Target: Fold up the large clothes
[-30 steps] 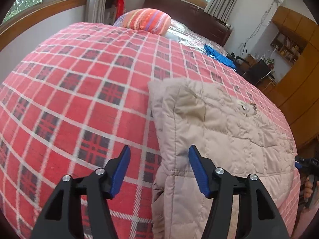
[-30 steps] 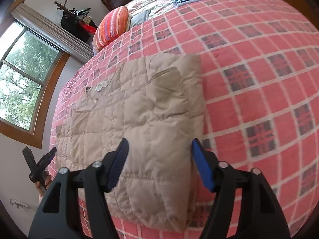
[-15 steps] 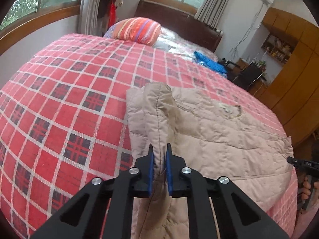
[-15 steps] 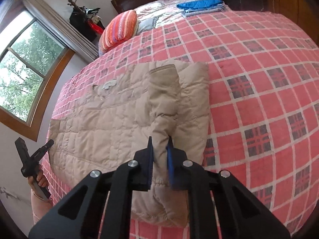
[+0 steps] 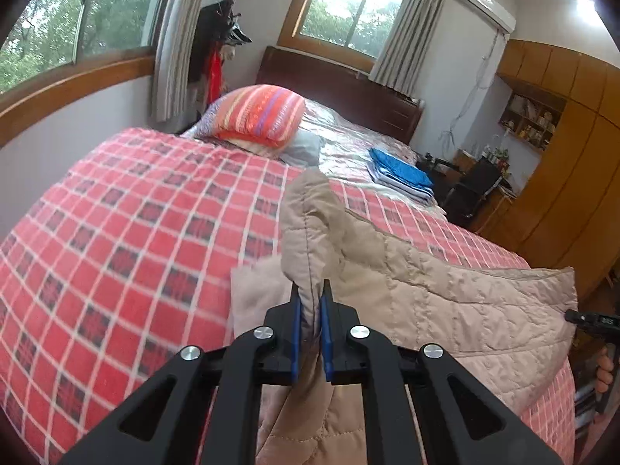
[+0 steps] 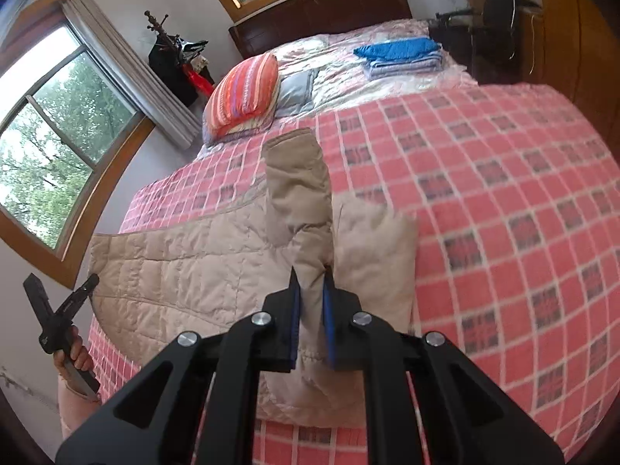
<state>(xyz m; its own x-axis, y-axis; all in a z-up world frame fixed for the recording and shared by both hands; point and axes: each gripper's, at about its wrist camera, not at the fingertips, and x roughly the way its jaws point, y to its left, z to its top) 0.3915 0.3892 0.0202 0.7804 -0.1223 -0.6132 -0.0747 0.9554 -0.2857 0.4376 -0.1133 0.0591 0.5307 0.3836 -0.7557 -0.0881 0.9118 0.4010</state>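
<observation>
- The left gripper (image 5: 310, 302) is clamped on a raised fold of the beige quilted jacket (image 5: 445, 302), its blue pads pressed tight on the fabric.
- The right gripper (image 6: 312, 290) is likewise pinched shut on another lifted fold of the jacket (image 6: 186, 267).
- The jacket hangs partly off the bed between the two grippers, its lower part resting on the red plaid blanket (image 5: 128, 232) near the bed's foot edge.
- Wide bare blanket (image 6: 503, 201) lies to either side of the jacket and beyond it.
- A hand (image 6: 75, 356) shows at the left edge of the right view, gripping a black handle; its far end is too small to read.
- Farther up the bed sit a striped pillow (image 5: 259, 116) and a stack of folded blue cloth (image 5: 403, 172).
- Behind are a dark headboard (image 5: 348, 89), windows with curtains, a coat stand (image 6: 174, 54) and wooden cabinets (image 5: 573, 178).
</observation>
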